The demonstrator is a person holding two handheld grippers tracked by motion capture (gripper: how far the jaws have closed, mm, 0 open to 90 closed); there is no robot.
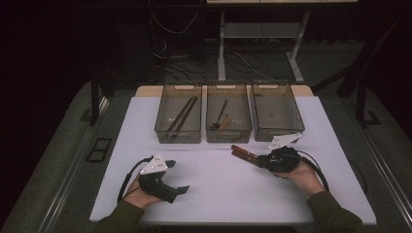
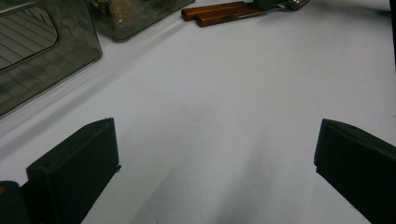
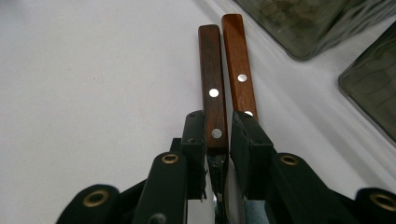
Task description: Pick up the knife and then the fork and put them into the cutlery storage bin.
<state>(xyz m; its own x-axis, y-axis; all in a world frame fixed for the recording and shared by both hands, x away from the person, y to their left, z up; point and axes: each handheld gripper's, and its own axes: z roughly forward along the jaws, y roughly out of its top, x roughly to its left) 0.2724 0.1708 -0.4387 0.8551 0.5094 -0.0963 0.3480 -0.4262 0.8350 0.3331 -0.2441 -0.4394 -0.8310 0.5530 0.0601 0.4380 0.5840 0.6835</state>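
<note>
Two wood-handled utensils lie side by side on the white table [image 1: 218, 184], in front of the bins. My right gripper [image 1: 261, 159] [image 3: 218, 123] is shut on the darker handle [image 3: 212, 70] near its metal end. The lighter handle [image 3: 237, 60] lies right beside it, outside the jaws. Both handles [image 1: 244, 152] [image 2: 218, 11] point away from the right gripper toward the table's middle, and fork tines [image 2: 293, 4] show at their other end. My left gripper [image 1: 176, 177] [image 2: 215, 154] rests at the front left with its jaws wide open over bare table.
Three see-through bins stand in a row at the back. The left bin [image 1: 178, 127] holds long brown sticks, the middle bin [image 1: 228, 130] a spoon and a wooden piece, and the right bin [image 1: 284, 127] looks bare. Bin corners [image 3: 317, 23] [image 2: 37, 60] sit close to each gripper.
</note>
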